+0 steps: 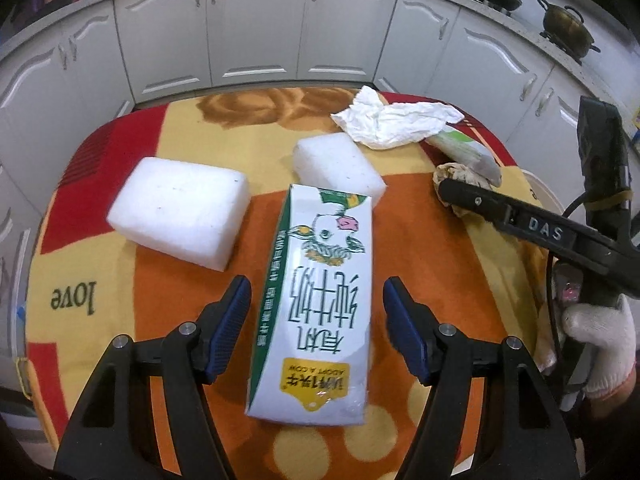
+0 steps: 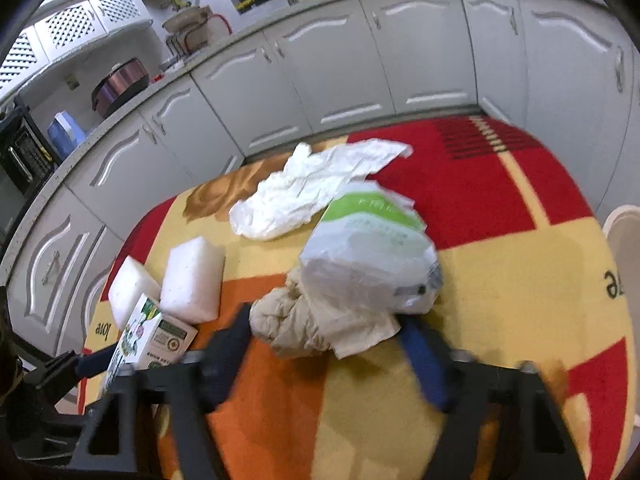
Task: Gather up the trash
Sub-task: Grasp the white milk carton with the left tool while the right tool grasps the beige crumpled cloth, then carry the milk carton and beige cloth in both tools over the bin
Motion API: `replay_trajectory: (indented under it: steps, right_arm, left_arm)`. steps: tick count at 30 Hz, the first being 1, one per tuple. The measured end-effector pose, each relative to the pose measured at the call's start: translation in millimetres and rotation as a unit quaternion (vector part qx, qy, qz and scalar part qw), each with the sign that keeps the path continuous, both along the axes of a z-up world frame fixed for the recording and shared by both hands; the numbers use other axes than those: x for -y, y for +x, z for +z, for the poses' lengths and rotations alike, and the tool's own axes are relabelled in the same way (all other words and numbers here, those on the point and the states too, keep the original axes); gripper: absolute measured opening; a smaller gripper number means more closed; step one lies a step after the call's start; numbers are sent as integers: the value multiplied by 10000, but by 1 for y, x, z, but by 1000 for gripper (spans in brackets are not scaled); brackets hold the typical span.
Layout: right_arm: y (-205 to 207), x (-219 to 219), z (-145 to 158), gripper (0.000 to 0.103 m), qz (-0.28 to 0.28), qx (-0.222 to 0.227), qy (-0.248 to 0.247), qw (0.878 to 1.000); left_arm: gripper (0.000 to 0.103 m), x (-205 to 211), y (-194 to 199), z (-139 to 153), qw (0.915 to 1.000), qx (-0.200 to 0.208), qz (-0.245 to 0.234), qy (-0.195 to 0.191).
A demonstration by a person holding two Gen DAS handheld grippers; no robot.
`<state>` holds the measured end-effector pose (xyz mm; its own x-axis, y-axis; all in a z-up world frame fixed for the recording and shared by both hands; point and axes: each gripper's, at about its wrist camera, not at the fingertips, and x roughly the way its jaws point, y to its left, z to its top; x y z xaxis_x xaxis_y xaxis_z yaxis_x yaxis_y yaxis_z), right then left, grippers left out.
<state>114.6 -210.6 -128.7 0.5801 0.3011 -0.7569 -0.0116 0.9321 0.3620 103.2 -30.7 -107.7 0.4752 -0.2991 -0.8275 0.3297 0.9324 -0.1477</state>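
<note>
Kitchen: white cabinets (image 1: 256,28) curve behind the table we work at.
Table: a red, orange and yellow cloth (image 1: 420,248) covers it.
Left gripper (image 1: 316,320): our jaws stand spread on either side of the milk carton (image 1: 320,292), which lies flat on the cloth; the pads do not touch it.
Right gripper (image 2: 326,354): blurred; we see the crumpled brown paper (image 2: 296,324) between its jaws, but cannot tell whether the pads press on it.
Other trash: two white foam blocks (image 1: 180,212) left of and beyond the carton, a white tissue (image 1: 396,120) at the far edge, a plastic bag (image 2: 372,256) just beyond the brown paper.
Hand: a white-gloved hand (image 1: 600,344) holds the right tool.
</note>
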Motion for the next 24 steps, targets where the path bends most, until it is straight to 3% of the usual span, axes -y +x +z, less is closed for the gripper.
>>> replay_trajectory:
  steps: [2,3,13,18,24]
  right_arm:
    - [-2,3,2,42,61,16,37,10000]
    - [-5,5,3,38,98,36,49,9999]
    - [-51,2,23,34,761,138,121,9969]
    - [-73,8,41,34,749,381,239,9962]
    - [-91,19,65,34,614,692,21,9957]
  left_arm:
    - [59,0,1,-2,10000,-41,-29,-66]
    - [51,0,1,-2,10000,-57,-14,-68]
    - [51,-15,-16,20,9990,79,130,-423]
    - [51,-6,-28,37,9982,236,29,-547]
    - [51,16,-37,53,9969,439,-166,-638]
